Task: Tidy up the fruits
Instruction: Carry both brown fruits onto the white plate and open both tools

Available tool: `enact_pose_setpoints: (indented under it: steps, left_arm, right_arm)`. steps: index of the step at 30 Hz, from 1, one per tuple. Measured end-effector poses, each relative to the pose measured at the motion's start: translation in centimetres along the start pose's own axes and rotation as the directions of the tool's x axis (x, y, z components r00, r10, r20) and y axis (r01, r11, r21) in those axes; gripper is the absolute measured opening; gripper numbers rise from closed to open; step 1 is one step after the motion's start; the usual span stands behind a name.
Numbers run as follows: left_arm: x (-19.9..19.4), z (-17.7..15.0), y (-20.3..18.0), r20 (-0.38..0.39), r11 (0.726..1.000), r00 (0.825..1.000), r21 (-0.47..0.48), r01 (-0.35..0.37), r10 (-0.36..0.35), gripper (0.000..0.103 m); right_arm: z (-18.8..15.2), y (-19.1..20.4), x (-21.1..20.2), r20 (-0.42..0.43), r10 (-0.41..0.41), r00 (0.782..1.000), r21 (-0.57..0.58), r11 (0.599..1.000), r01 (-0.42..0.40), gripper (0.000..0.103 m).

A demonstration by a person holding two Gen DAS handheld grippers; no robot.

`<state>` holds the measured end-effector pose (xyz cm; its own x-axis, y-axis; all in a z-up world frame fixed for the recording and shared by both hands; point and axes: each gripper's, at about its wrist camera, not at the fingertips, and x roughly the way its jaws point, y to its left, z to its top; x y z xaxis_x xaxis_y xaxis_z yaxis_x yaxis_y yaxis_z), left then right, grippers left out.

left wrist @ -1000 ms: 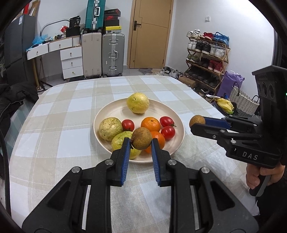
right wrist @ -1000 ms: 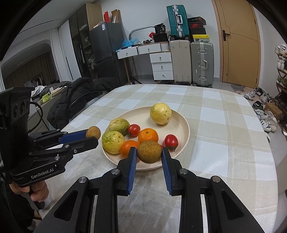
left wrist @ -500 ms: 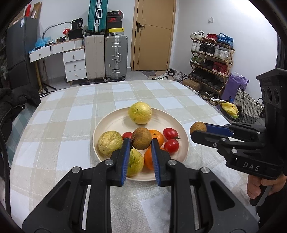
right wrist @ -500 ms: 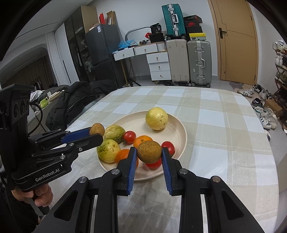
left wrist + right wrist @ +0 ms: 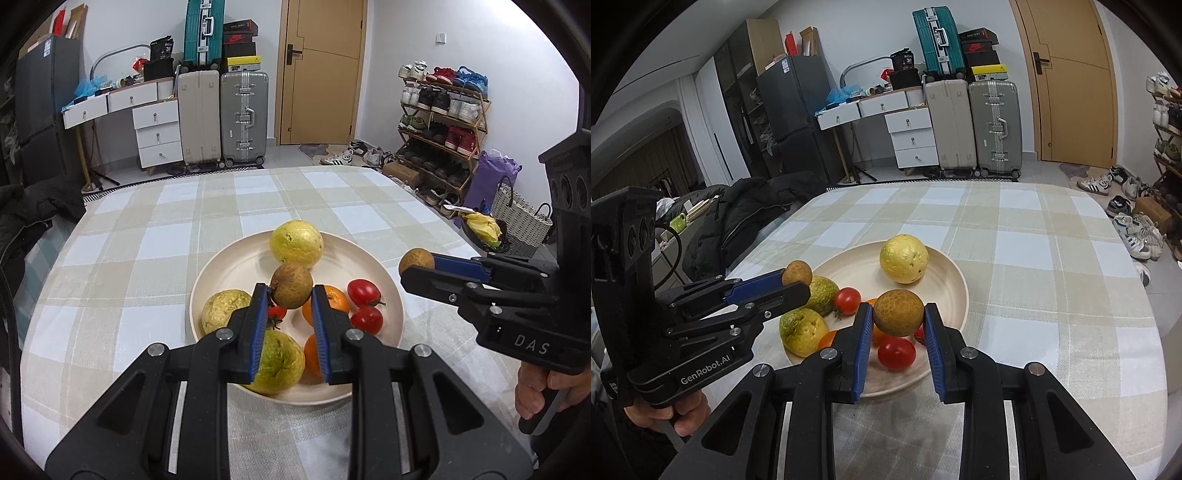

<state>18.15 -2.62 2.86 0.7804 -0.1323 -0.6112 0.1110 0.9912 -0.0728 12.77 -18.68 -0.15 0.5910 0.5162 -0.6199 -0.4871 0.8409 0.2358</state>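
Note:
A cream plate (image 5: 229,266) (image 5: 955,284) on the checked table holds a yellow guava (image 5: 296,243) (image 5: 903,259), two greenish guavas (image 5: 279,362) (image 5: 221,308), oranges (image 5: 330,302) and red tomatoes (image 5: 364,292) (image 5: 897,352). My left gripper (image 5: 290,295) is shut on a small brown fruit (image 5: 291,285) above the plate's near half; it also shows in the right wrist view (image 5: 798,275). My right gripper (image 5: 898,317) is shut on a second brown fruit (image 5: 898,312), over the plate's right side, also seen in the left wrist view (image 5: 416,261).
The checked tablecloth (image 5: 147,236) covers the whole table. A dark jacket (image 5: 746,214) lies off the left edge. Suitcases (image 5: 243,114), drawers and a door stand at the back, a shoe rack (image 5: 439,122) and woven basket (image 5: 517,218) to the right.
Both grippers have moved forward over the plate, each still holding its brown fruit. The plate's fruits now sit lower and nearer in both views.

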Motion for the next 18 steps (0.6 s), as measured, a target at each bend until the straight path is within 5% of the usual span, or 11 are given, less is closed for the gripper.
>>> enact_pose_setpoints:
  steps: [18]
  left_arm:
    - [4.9,0.9,0.1,-0.065,1.000,0.998,0.011,-0.022,0.023,0.021]
  right_arm:
    - [0.5,-1.8,3.9,-0.046,-0.020,0.999,0.087,0.996,0.024,0.028]
